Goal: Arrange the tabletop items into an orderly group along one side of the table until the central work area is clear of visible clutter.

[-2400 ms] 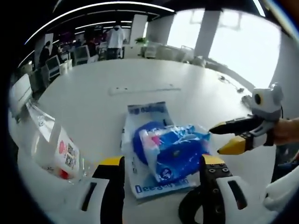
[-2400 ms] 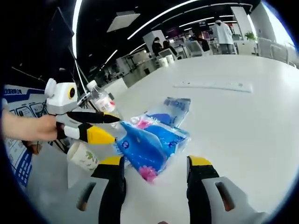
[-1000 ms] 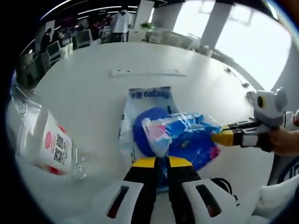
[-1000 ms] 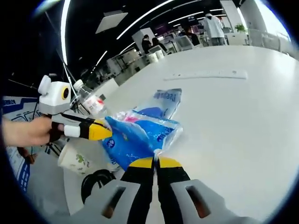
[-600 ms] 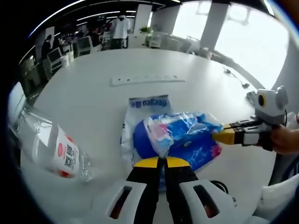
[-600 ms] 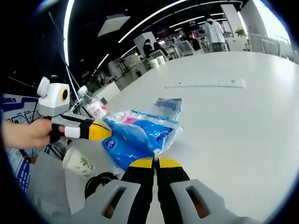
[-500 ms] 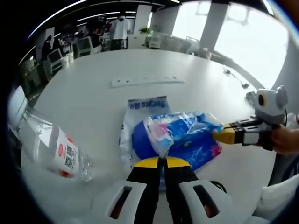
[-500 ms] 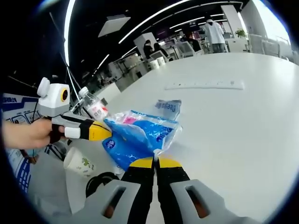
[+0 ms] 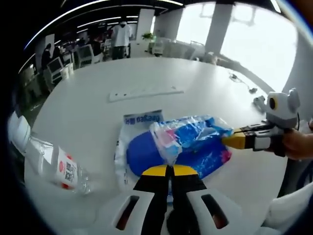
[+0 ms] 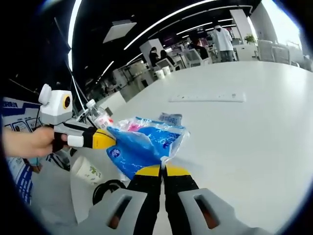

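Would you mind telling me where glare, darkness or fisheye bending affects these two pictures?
Left gripper view: the windows at upper right are blown out white, the round table edge curves strongly, and the clear bottle at lower left looks stretched. Right gripper view: the upper left ceiling is dark with bright curved light strips, while the blue bag stays fairly sharp and the right gripper near the camera looks softer.

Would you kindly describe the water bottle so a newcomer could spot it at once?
On the white table, look left of the blue plastic bag. The water bottle lies on its side near the table's edge; it alone is clear, with a white label.
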The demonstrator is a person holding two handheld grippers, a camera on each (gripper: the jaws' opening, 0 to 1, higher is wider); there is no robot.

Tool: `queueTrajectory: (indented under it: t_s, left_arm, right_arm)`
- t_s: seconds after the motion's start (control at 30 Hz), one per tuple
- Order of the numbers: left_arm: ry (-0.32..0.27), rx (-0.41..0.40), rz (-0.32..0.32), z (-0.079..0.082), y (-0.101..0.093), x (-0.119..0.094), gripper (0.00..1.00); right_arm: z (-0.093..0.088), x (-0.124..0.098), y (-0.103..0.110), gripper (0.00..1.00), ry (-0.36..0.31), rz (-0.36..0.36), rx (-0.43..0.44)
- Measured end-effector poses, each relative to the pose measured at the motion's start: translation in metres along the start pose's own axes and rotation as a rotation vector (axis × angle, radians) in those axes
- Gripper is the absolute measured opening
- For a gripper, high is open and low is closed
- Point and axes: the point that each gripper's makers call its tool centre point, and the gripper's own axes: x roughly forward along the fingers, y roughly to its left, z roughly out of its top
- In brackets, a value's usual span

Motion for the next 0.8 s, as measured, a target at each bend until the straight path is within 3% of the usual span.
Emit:
queueTrajectory:
  t_s: [0.53,0.8]
  left_arm:
    - [-0.003,0.046,-0.035,0.009,-0.04,0.008,0.0]
    - [-0.006,0.066,-0.067,0.014,-0.069,0.018,0.0]
  right_arm:
    - [-0.002,-0.038,-0.02,0.0,-0.034,-0.031,0.018]
    - [0.0,-0.061,-0.042,0.0,-0.044,-0.058,0.022]
